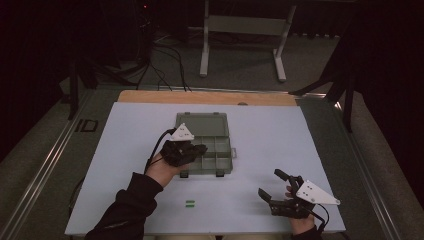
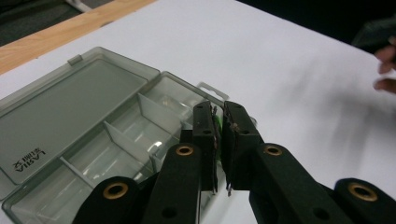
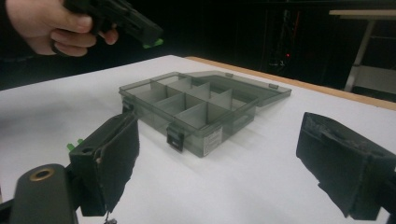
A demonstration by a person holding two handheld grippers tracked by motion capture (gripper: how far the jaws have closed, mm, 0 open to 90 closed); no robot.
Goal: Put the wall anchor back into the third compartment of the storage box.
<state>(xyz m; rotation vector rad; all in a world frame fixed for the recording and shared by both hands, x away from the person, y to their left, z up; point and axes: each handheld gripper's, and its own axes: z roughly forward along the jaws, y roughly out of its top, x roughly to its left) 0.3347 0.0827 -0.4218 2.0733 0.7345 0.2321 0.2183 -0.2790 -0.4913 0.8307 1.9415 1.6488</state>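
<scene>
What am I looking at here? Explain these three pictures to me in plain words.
There is no robot. A person holds a hand tool with two black jaws in each hand. One picture looks down from above the table, and the other two come from a camera riding on each tool. On the white table lie a clear compartment box with its lid open and, near the front edge, spare green bits. The left gripper is above the box, its jaws shut on a small green piece. The right gripper is at the front right, jaws open, holding nothing.
</scene>
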